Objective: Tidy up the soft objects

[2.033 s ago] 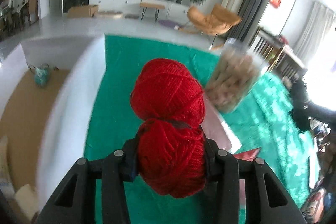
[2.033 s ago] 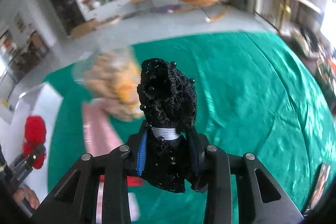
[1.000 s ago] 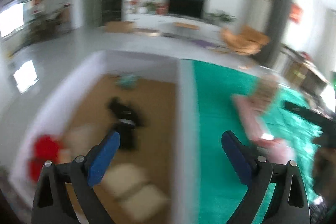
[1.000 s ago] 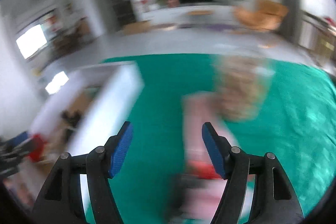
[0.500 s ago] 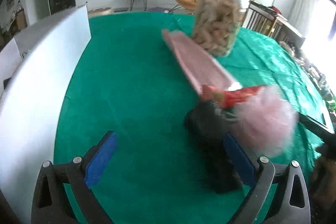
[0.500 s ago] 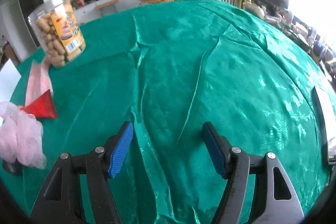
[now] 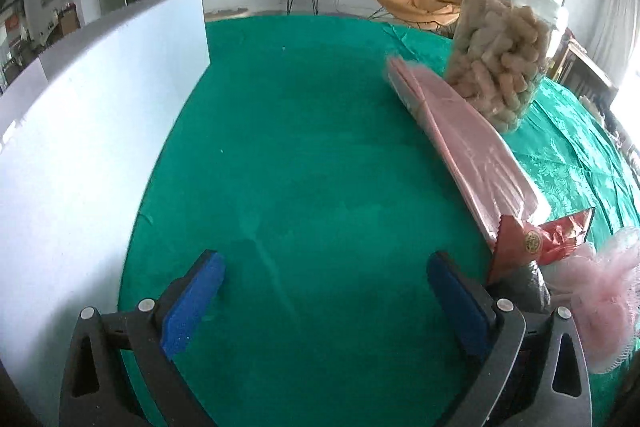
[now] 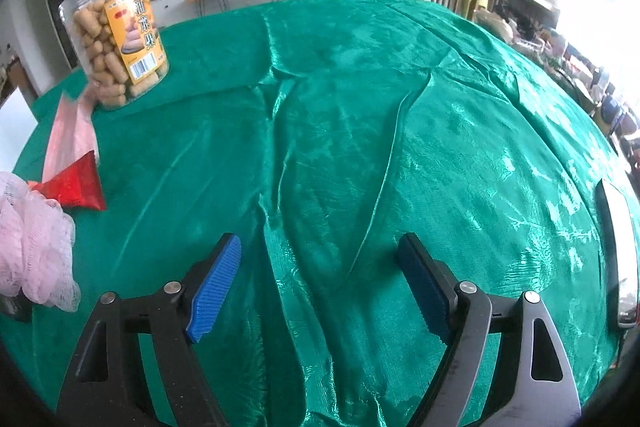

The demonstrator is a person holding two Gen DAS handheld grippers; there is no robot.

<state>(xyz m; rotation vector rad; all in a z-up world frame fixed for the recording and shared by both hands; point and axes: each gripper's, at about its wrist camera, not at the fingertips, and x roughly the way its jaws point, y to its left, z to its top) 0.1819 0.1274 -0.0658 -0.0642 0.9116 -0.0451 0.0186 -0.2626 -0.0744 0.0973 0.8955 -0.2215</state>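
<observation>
A pink mesh bath pouf (image 7: pixel 600 291) lies on the green cloth at the right edge of the left wrist view, and the pink pouf (image 8: pixel 32 247) shows at the left edge of the right wrist view. My left gripper (image 7: pixel 324 275) stands open over bare green cloth, left of the pouf. My right gripper (image 8: pixel 320 259) hangs over wrinkled cloth to the pouf's right; its jaws are opening and nothing is between them. The white box wall (image 7: pixel 80 131) rises at the left; its inside is hidden.
A red snack packet (image 7: pixel 536 243) and a flat pink packet (image 7: pixel 460 147) lie beside the pouf, over a dark object (image 7: pixel 528 287). A clear jar of snacks (image 7: pixel 504 59) stands behind them. A phone-like slab (image 8: pixel 620 259) lies at the far right.
Both grippers let go of the red yarn and the black item, then swung from the white box to the green cloth and sank. The right jaws have widened.
</observation>
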